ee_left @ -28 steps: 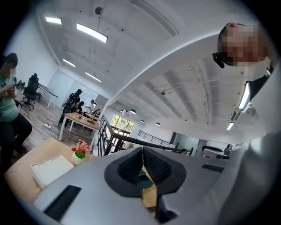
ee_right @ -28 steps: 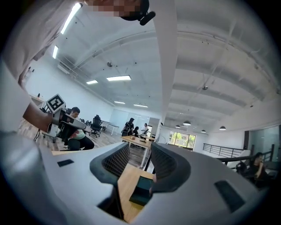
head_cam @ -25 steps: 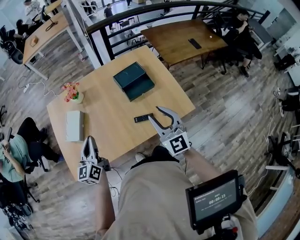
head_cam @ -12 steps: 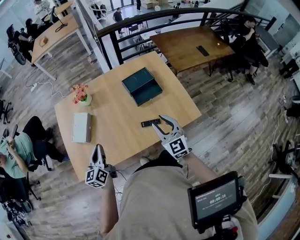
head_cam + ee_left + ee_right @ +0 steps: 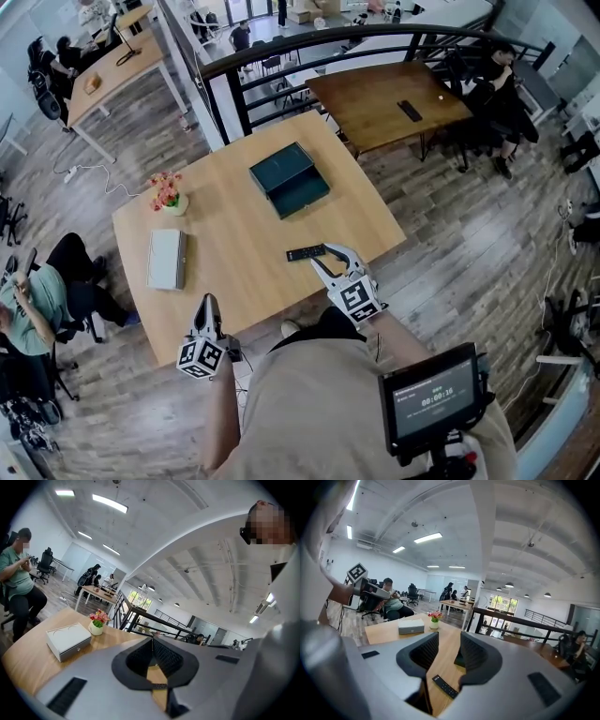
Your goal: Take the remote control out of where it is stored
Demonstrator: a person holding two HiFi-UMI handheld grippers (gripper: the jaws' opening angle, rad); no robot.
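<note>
Your remote control (image 5: 306, 253), a slim black bar with rows of small buttons, is out of its case and lies flat on the pale, smooth wooden table (image 5: 234, 234), near the edge closest to you. Your right gripper (image 5: 321, 255) sits just beside the remote's right end, its ribbed dark pads standing a modest gap apart with nothing gripped; in the right gripper view the remote rests on the wood below that gap. Your left gripper (image 5: 207, 300) has its jaws closed together on nothing, with its tips reaching over the near table edge.

Further back, the dark green box (image 5: 289, 178) lies open, rectangular and matte. Well off to your left sit a flat white box (image 5: 167, 259) with rounded corners and a small white pot of pink flowers (image 5: 169, 194). Bare wood runs between the remote and the green box, with nothing in the way. Beyond the far edge a curved black railing (image 5: 309, 47) fronts a darker wooden table (image 5: 375, 89)
</note>
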